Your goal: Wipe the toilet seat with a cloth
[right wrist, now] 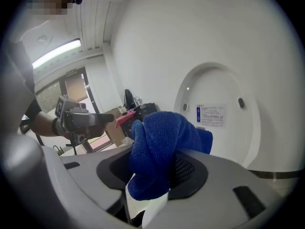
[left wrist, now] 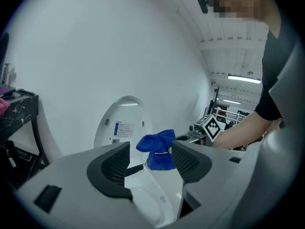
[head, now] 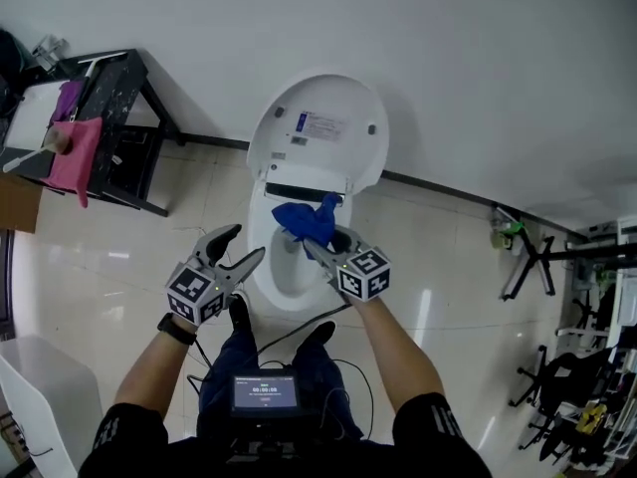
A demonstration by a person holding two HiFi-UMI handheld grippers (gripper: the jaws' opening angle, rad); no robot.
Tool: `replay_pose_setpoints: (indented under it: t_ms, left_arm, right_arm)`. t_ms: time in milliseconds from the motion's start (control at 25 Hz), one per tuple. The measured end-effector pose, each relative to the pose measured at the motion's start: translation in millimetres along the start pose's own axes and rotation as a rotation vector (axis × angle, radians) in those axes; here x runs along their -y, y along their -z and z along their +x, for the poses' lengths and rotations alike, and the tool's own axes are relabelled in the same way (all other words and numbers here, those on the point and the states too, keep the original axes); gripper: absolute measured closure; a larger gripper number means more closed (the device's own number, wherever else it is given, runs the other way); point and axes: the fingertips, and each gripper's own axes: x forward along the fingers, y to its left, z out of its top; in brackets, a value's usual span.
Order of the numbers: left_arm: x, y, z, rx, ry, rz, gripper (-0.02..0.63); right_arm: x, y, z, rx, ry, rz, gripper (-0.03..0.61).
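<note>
A white toilet stands against the wall with its lid raised. My right gripper is shut on a bunched blue cloth, held just above the right rear part of the seat. In the right gripper view the blue cloth fills the gap between the jaws. My left gripper is open and holds nothing, at the seat's front left edge. From the left gripper view the blue cloth hangs over the bowl, with the lid behind.
A black rack with a pink cloth draped on it stands left of the toilet. Black stands and gear crowd the right side. A cable trails on the tiled floor by my feet.
</note>
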Motion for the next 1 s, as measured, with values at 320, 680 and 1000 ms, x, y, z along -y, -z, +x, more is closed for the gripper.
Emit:
replay_pose_setpoints:
  t_ms: [320,680,1000]
  left_arm:
    - [50,-59,-2,0.045,0.048,0.062,0.348]
    - [83,-107,-12,0.115,0.087,0.086,0.348]
    - [99,-134,-23,0.155,0.082,0.122,0.348]
  right_arm:
    - [-31,-86,-109,0.162,0.04,-0.075,0.388]
    - [-59,-148,-205,0.346,0.113,-0.105,0.39]
    - [-70,-163,-252,0.444,0.145,-0.122,0.391]
